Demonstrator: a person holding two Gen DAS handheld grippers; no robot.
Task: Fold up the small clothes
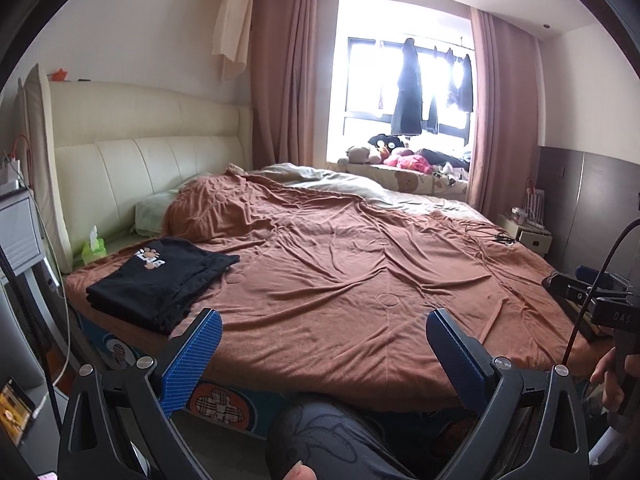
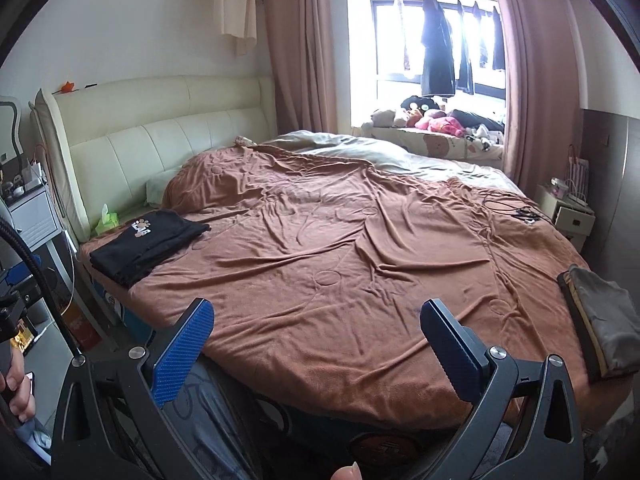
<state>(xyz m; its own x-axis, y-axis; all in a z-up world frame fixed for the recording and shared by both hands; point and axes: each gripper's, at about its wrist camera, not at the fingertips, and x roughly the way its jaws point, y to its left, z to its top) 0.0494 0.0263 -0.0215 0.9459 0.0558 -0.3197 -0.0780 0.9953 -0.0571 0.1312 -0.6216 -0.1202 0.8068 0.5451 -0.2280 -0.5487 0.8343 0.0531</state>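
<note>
Step in hand: a gap between garments, as I judge it; nothing is being folded and both tools hang back at the foot of the bed (image 1: 340,248).
Left gripper (image 1: 322,330): jaws spread wide and empty, held above the near edge of the brown blanket (image 2: 320,264), touching no cloth.
Right gripper (image 2: 316,320): jaws likewise released and empty, over the same near edge, well apart from any garment.
Folded pile (image 1: 160,280): black clothes stacked flat on the bed's left near corner, a paw print on the top piece, just in front of a green tissue pack (image 1: 94,246).
Unfolded pile (image 2: 608,328): grey and dark cloth lying loose at the bed's right edge, seen only in the right wrist view; how many pieces it holds I cannot tell.
Middle of the bed: bare blanket, wrinkled, with room to spread a garment.
Progress: some clothes look done, the right-hand heap looks left to do.
Next move, as a judgement: the right gripper needs to swing right to the heap, pinch one top layer only, and draw it to the middle of the bed.
Care needed: the heap sits close to the bed's edge and may slide off if tugged sideways; the soft blanket may bunch under a dragged garment.
</note>
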